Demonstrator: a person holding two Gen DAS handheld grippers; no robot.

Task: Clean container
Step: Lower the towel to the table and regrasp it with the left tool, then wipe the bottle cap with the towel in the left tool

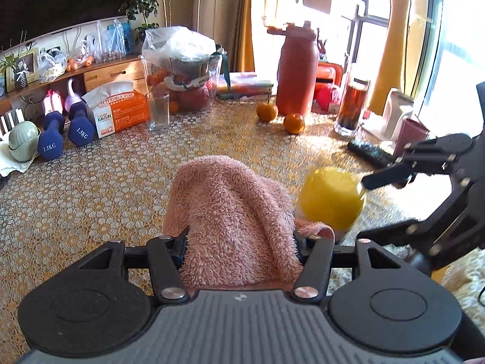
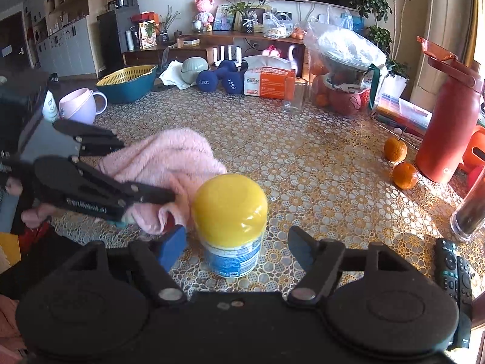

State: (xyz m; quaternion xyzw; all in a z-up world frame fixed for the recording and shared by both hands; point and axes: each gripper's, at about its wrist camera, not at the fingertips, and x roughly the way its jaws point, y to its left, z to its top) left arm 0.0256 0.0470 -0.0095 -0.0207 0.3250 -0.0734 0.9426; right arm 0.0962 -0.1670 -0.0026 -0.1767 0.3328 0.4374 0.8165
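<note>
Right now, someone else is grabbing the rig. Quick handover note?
Left tool: shut on the pink towel, bunched between its fingers.
Right tool: open, fingers either side of the yellow-lidded container, not gripping.
Container stands upright on the lace tablecloth, lid on, just right of the towel.
Done: towel picked up, right tool lined up on the container.
Left: grip the container, wipe it with the towel, set both down.

Bench (image 2: 303, 163) centre open, clear passage. Yellow-lidded white plastic container (image 2: 232, 221) and pink fluffy towel (image 2: 169, 163) block the near edge. Two oranges (image 2: 400, 163), tall red bottle (image 2: 448, 121) crowd the right edge; blue dumbbells (image 2: 218, 80), orange tissue box (image 2: 269, 83), clear glass (image 2: 294, 97) line the far edge.
</note>
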